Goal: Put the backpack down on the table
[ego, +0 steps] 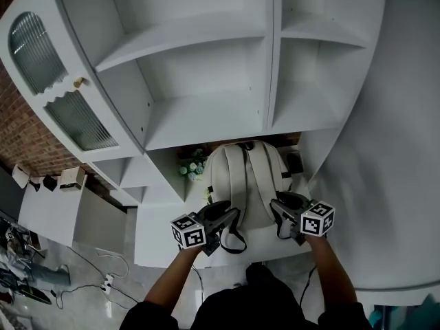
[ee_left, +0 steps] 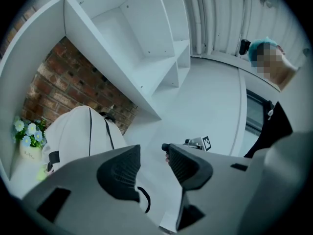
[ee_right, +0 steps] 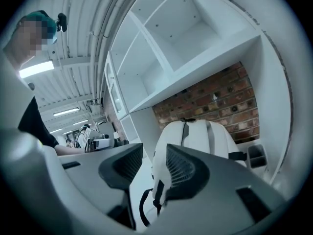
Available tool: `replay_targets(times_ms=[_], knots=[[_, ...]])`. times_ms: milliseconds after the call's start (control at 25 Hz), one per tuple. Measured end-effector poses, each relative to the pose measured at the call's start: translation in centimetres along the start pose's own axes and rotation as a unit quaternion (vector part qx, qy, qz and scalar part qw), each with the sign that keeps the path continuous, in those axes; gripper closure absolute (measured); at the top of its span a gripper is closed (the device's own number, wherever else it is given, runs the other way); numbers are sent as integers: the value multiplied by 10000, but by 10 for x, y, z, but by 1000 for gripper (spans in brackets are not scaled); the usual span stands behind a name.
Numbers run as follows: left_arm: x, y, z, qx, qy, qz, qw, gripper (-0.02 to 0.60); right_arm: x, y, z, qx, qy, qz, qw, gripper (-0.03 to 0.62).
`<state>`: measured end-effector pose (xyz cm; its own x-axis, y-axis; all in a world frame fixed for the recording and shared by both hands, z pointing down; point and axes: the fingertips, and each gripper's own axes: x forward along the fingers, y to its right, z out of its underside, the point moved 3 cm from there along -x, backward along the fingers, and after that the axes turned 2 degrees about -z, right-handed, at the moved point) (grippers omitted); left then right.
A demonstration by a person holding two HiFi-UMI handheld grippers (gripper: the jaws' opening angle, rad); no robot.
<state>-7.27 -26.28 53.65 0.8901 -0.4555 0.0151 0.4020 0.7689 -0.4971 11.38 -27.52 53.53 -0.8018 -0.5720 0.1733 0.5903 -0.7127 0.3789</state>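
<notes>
The white backpack [ego: 247, 177] lies on the white table [ego: 155, 236] beneath the shelves, straps up, resting free of both grippers. It also shows in the left gripper view [ee_left: 78, 131] and the right gripper view [ee_right: 195, 136]. My left gripper [ego: 230, 215] is at the bag's near left corner, jaws open [ee_left: 151, 158] with nothing between them. My right gripper [ego: 280, 208] is at the near right corner, also open and empty [ee_right: 154, 160]. A black strap loop [ego: 234, 243] hangs off the bag's near end.
A small pot of flowers [ego: 192, 165] stands left of the bag against the brick wall [ee_left: 63, 77]. A grey holder [ee_right: 257, 155] sits to its right. White shelving [ego: 206, 60] overhangs the table, with a glass-fronted cabinet door [ego: 62, 95] at left.
</notes>
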Motion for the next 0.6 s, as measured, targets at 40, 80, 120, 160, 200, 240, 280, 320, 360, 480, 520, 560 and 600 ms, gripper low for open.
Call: replay_targets(times_ms=[40,80,120,160,200,240,280,320,360,480,520,560,600], knots=[[-2,5,2,70,-12,6,10000,402,-1,-8,3,-52,-19,-18,10000,431],[-4,9,5,124,-32,8,9999,402,-1,-16,7,-116,-53,-38,9999,431],[-7,13,8,150,-40,3,9999,402,-2,-23,11,-176,-93,-59,9998,431],[-10,17,11,150,-21,-3,9999,402,-2,-31,15,-217,-124,-78,9997,431],[-13,21,13,134,16,-3,9999,402,-4,-37,19,-231,-138,-91,9996,431],[-16,27,14,122,55,10,9999,402,-5,-43,22,-224,-133,-95,9996,431],[-19,32,16,123,77,39,9999,402,-7,-48,24,-205,-112,-87,9997,431],[-22,38,18,128,78,85,9999,402,-9,-53,26,-187,-83,-69,9998,431],[-24,44,20,119,71,136,9998,402,-11,-59,28,-177,-54,-50,9998,431],[-32,56,25,-16,110,122,9999,403,-14,-77,36,-175,-10,-67,9998,433],[-34,58,27,-49,146,61,9999,403,-15,-84,38,-170,9,-91,9998,433],[-35,61,29,-51,184,4,9998,403,-15,-90,40,-159,42,-101,9998,434],[-36,64,31,-20,217,-54,9997,403,-16,-96,42,-147,85,-85,9998,439]])
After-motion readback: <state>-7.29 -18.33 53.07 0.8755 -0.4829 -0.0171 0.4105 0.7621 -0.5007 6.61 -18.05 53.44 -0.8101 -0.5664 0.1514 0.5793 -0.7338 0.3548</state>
